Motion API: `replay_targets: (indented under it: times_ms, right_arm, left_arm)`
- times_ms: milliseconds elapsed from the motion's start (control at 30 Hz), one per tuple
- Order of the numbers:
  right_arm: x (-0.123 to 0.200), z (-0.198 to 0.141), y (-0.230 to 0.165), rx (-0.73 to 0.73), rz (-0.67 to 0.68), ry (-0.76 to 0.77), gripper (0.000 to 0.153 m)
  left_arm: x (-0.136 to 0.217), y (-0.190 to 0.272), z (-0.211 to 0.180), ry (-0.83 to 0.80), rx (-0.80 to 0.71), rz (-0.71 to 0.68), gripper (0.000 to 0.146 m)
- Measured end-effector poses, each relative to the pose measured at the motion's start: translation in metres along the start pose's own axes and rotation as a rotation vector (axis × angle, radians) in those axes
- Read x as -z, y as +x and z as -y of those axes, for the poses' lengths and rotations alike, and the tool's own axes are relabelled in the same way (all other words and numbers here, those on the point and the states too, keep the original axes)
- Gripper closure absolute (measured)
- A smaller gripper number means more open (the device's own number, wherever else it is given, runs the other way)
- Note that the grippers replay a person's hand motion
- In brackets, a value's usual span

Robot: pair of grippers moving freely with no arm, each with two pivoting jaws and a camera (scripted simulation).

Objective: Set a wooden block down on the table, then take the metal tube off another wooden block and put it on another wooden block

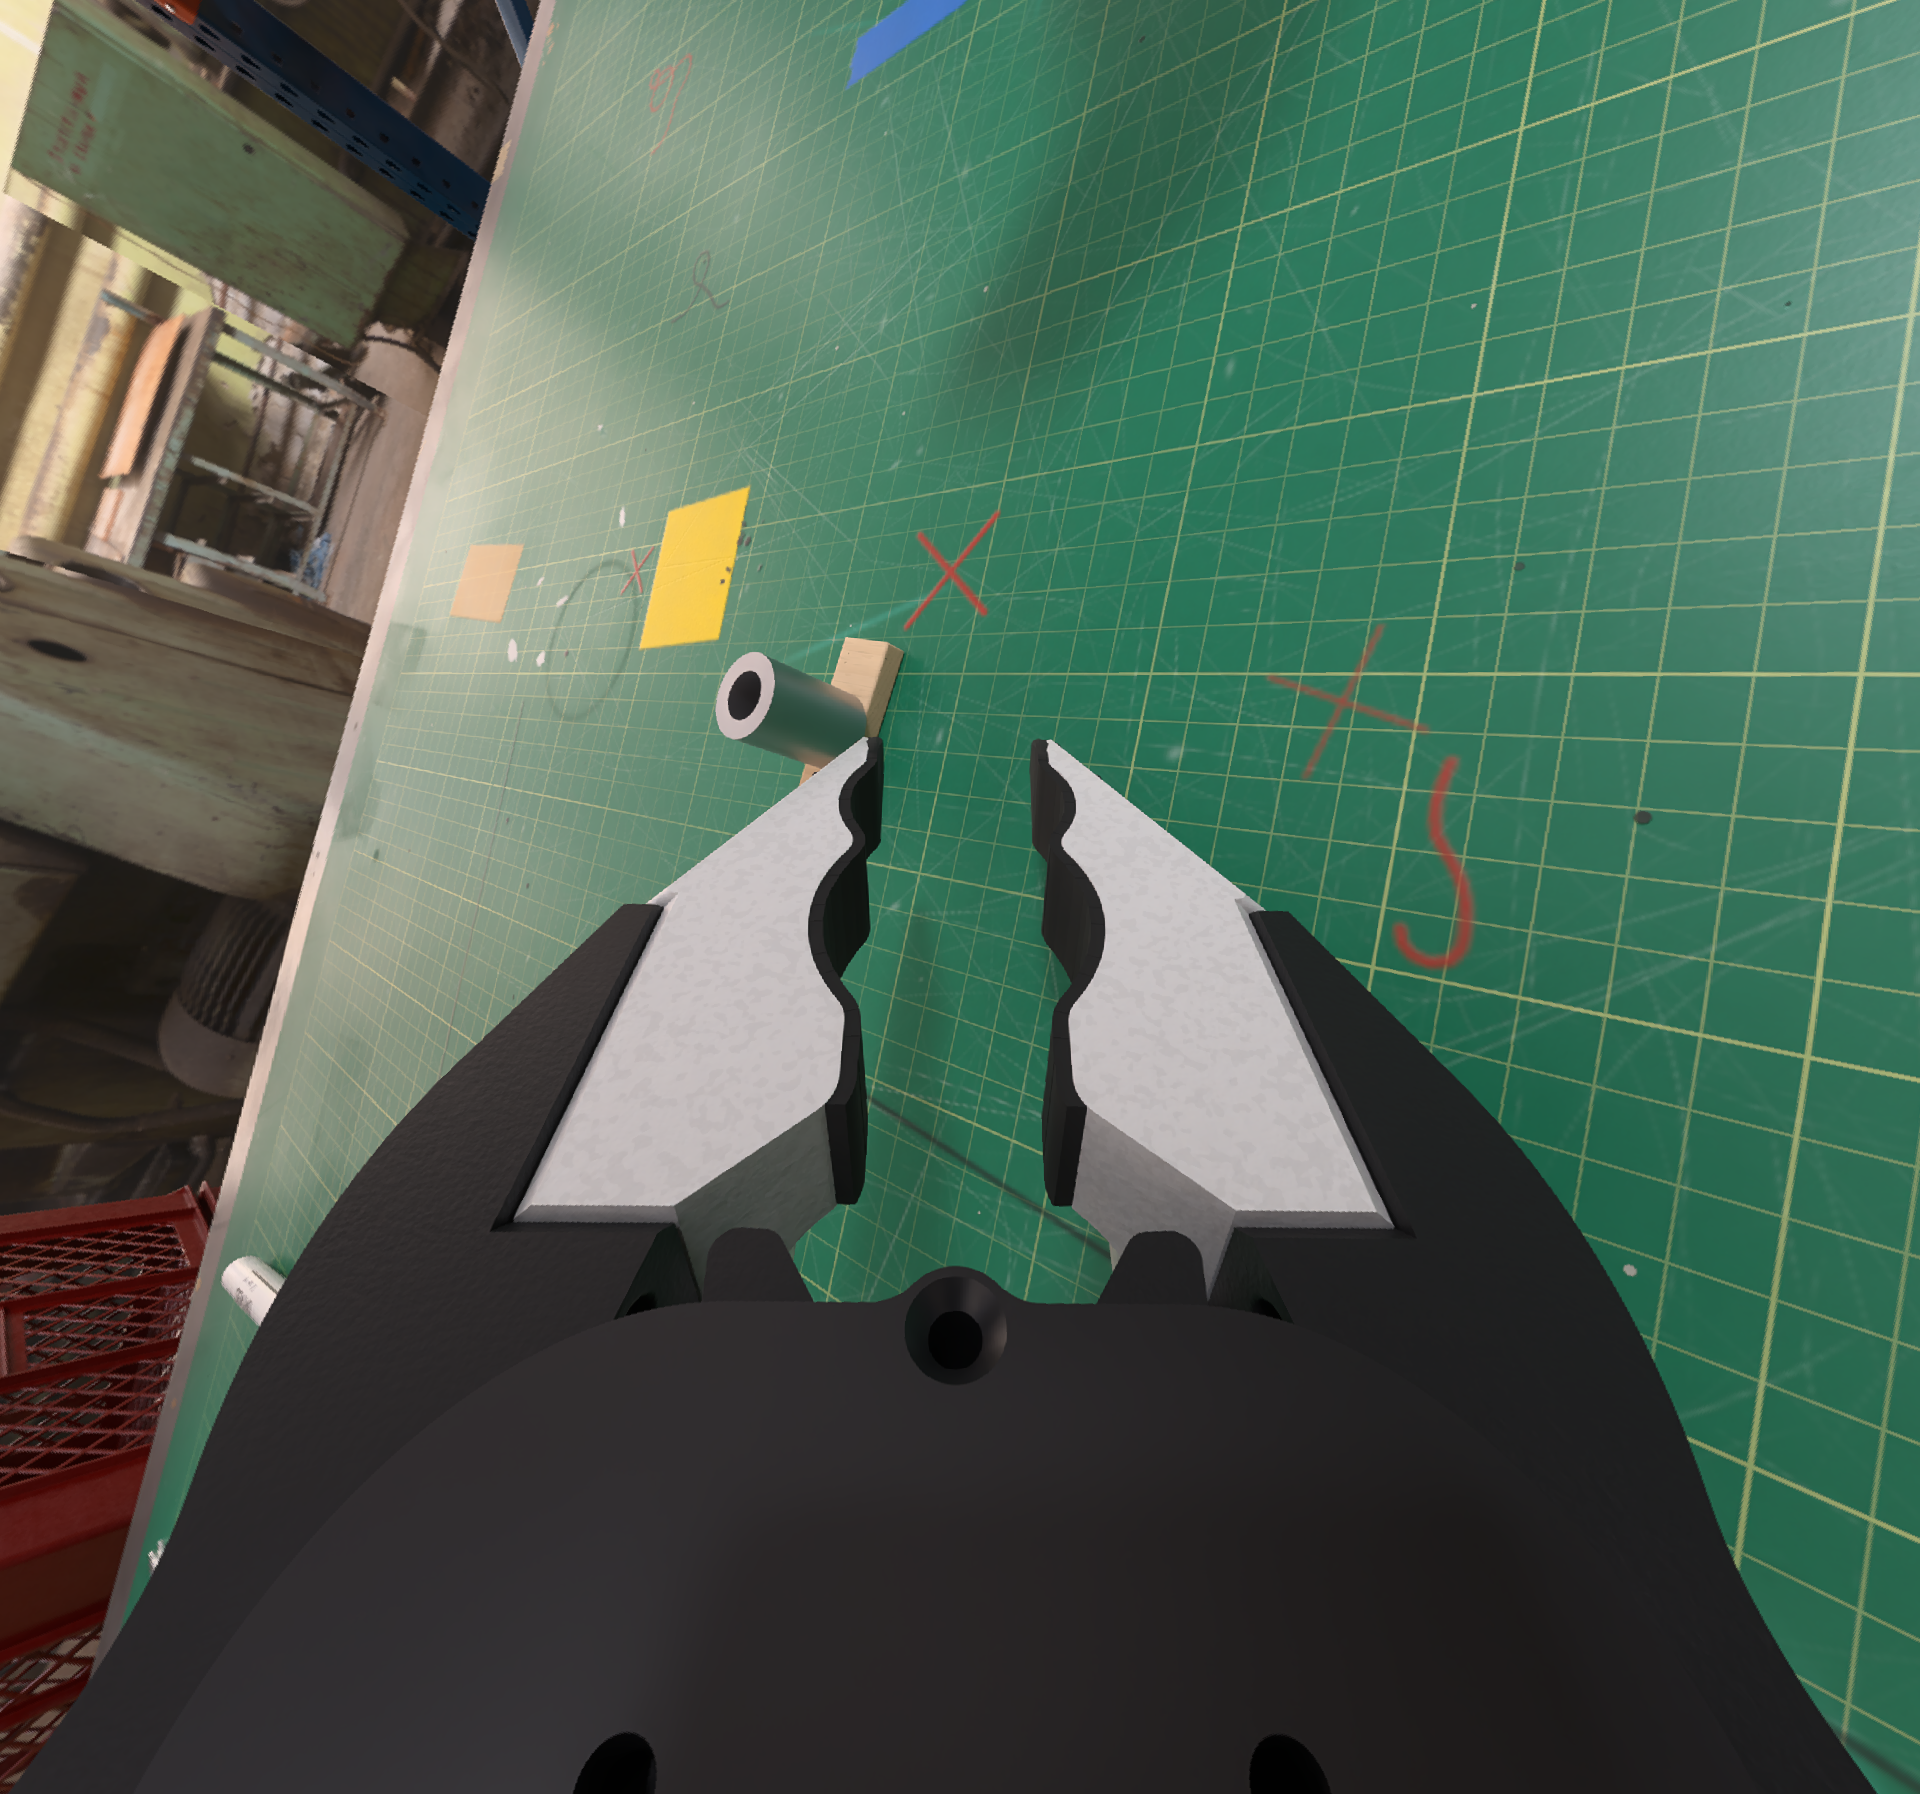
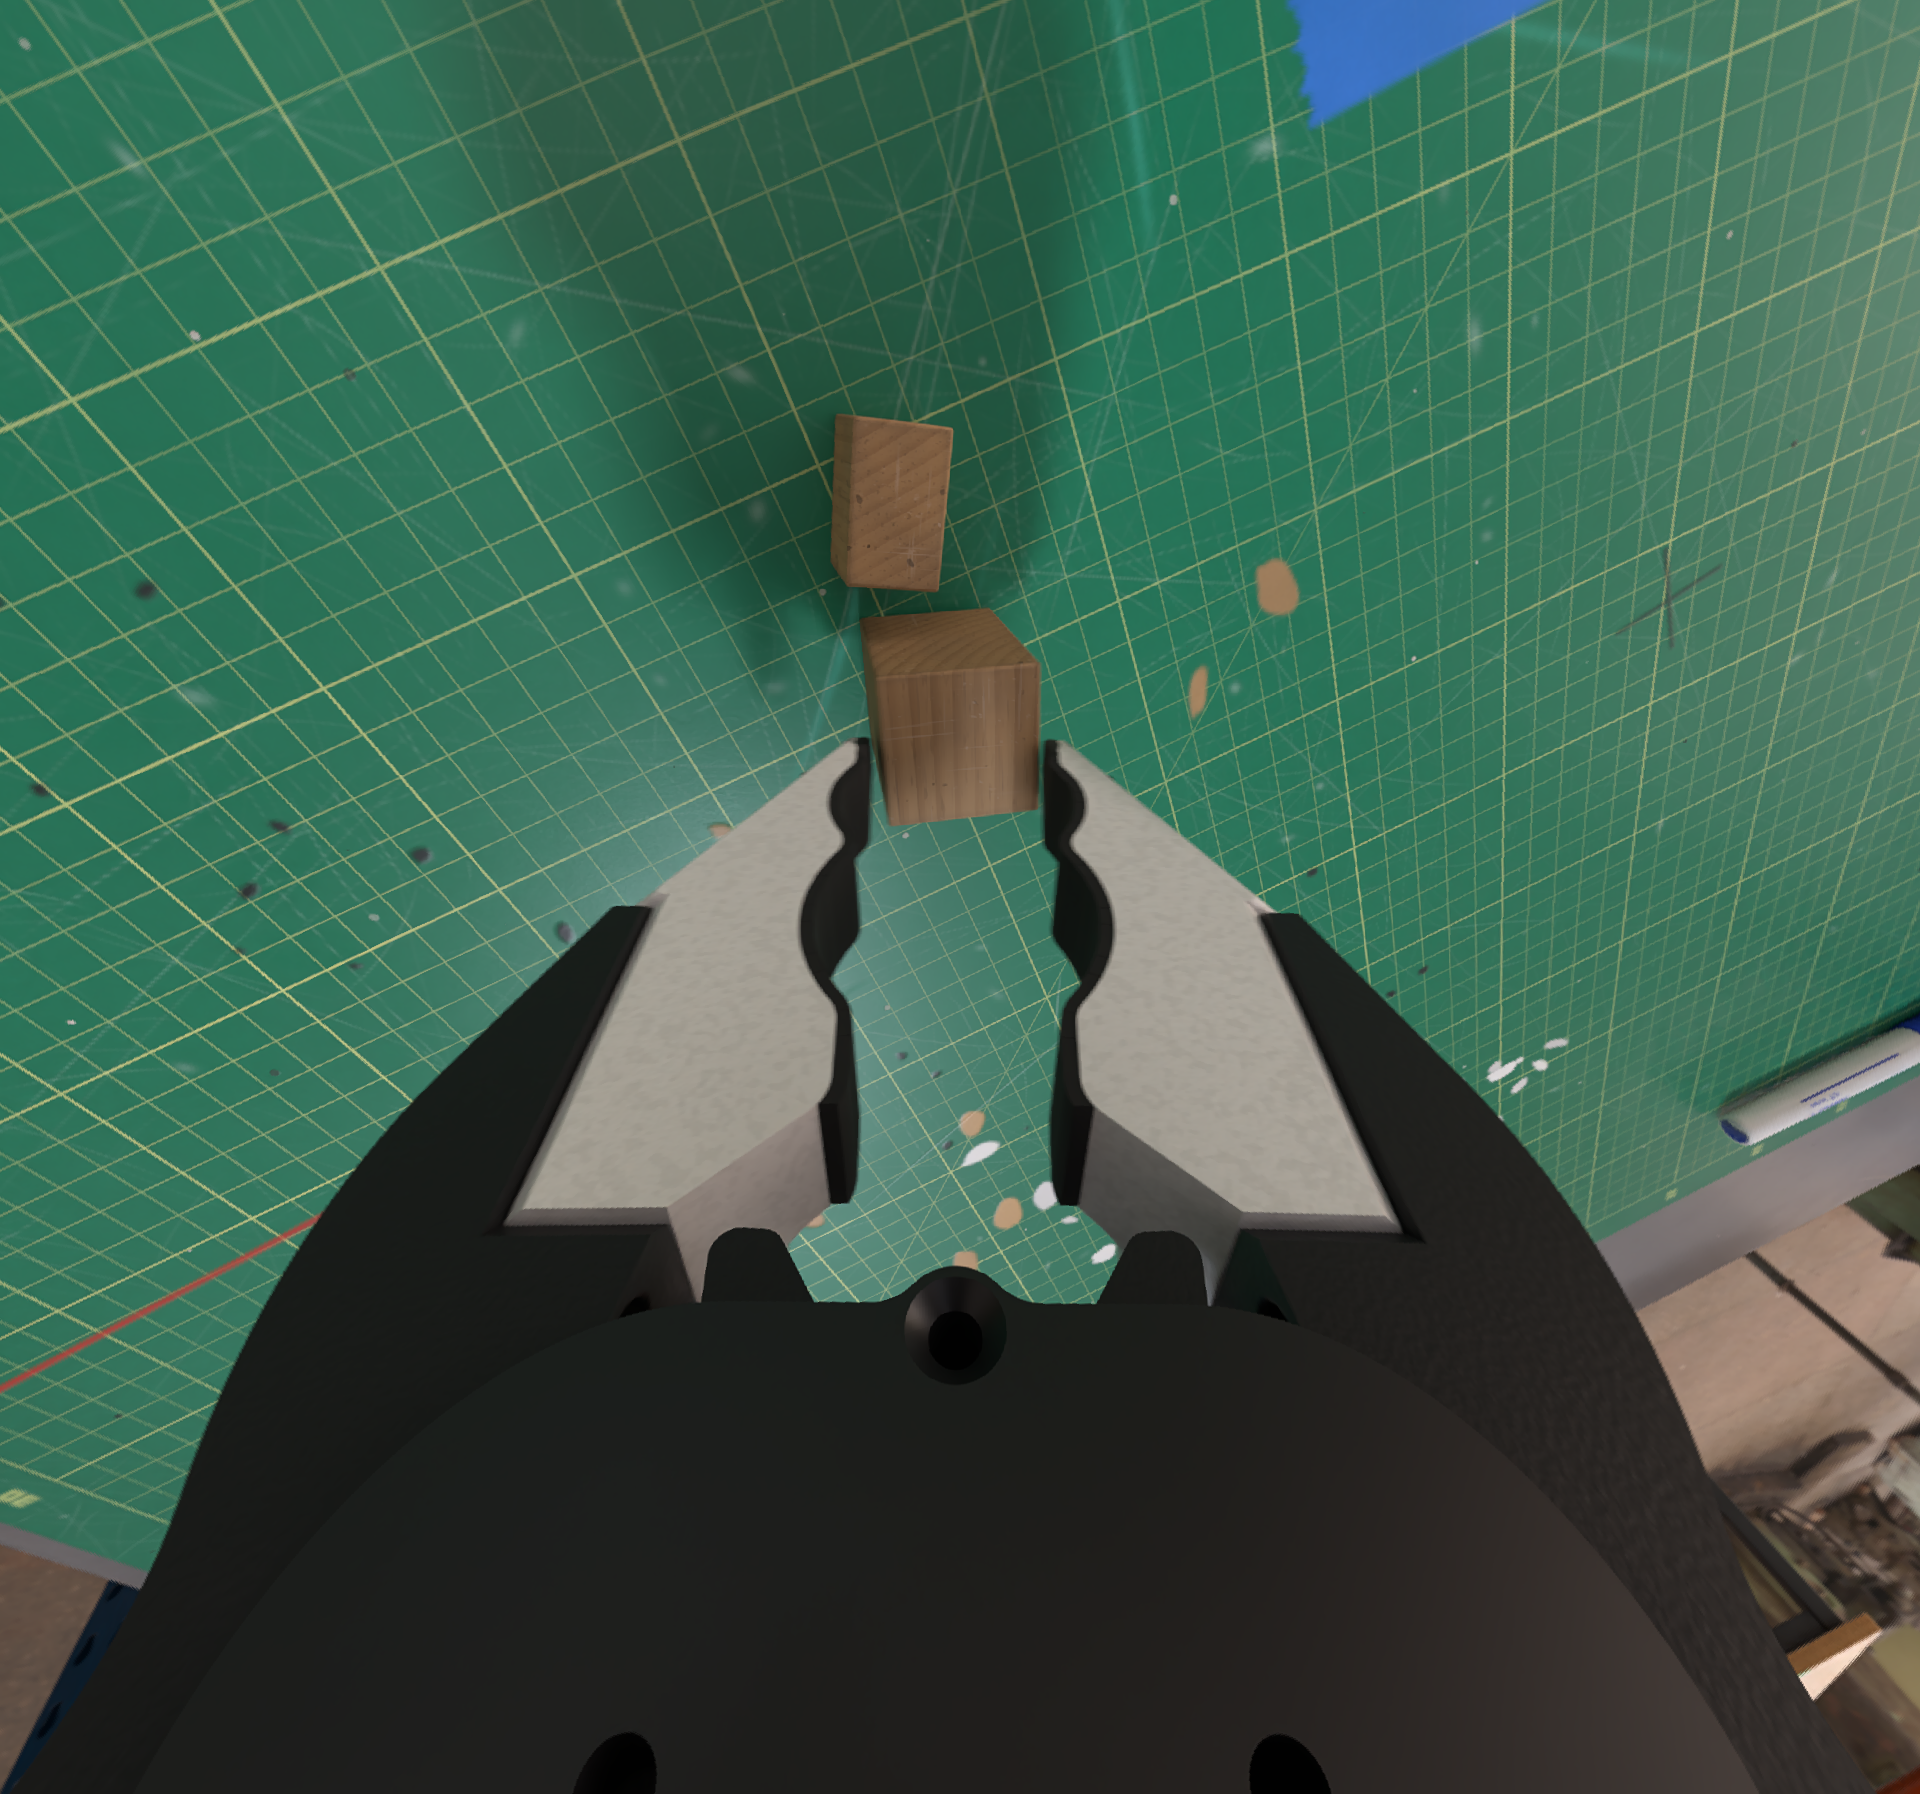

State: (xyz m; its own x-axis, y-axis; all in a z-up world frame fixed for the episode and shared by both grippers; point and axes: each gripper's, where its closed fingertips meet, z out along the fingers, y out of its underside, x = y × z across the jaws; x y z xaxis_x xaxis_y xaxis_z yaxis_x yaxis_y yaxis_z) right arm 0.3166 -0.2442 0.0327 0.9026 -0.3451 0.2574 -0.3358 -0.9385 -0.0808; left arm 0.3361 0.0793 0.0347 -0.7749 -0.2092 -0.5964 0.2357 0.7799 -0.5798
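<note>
In the left wrist view a grey metal tube [image 1: 795, 705] lies on its side on a pale wooden block [image 1: 871, 679] on the green cutting mat [image 1: 1247, 342]. My left gripper [image 1: 956, 757] is open and empty; its left fingertip [image 1: 864, 765] is just in front of the tube and block. In the right wrist view my right gripper [image 2: 954, 757] has its jaws against both sides of a brown wooden block [image 2: 956, 721], held at the fingertips. A second wooden block [image 2: 891, 503] stands on the mat just beyond it. I cannot tell whether the held block touches the mat.
Yellow tape [image 1: 694, 568], tan tape [image 1: 486, 583] and blue tape [image 1: 914, 14] lie flat on the mat, with red marks nearby. The mat's left edge [image 1: 416, 539] drops off to shelving and a red crate [image 1: 83, 1370]. A marker pen [image 2: 1818, 1084] lies near the right edge.
</note>
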Motion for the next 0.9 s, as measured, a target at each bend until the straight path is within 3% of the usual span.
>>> replay_targets:
  times_ms: [67,133,267,333,400,533,700,833,900]
  right_arm:
    - [0.004,0.000,0.002,-0.013,0.002,-0.012,0.103]
    - [0.025,0.014,0.014,-0.023,-0.047,0.019,0.097]
    - [0.098,0.122,0.035,0.036,-0.266,0.358,0.099]
    - [0.119,0.192,0.015,0.160,-0.293,0.549,0.096]
    - [0.110,0.246,-0.014,0.283,-0.236,0.617,0.094]
    - [0.043,0.304,-0.031,0.365,-0.213,0.473,0.094]
    - [-0.014,0.324,-0.026,0.356,-0.190,0.358,0.096]
    - [-0.020,0.329,-0.028,0.352,-0.165,0.373,0.101]
    - [-0.016,0.325,-0.034,0.364,-0.120,0.363,0.112]
  left_arm:
    - [0.000,0.000,0.000,0.000,-0.001,0.000,0.118]
    - [0.000,0.000,0.000,-0.002,-0.005,0.000,0.118]
    - [0.000,0.000,0.000,-0.003,-0.015,0.002,0.118]
    - [0.000,0.000,0.000,-0.003,-0.014,0.004,0.118]
    - [0.000,0.000,-0.001,-0.004,-0.020,0.008,0.117]
    - [0.000,0.000,0.000,-0.002,-0.030,0.014,0.117]
    - [0.000,0.000,0.000,-0.003,-0.033,0.009,0.117]
    - [0.000,0.000,0.000,-0.003,-0.036,0.008,0.117]
    - [0.000,0.000,0.000,-0.004,-0.036,0.006,0.117]
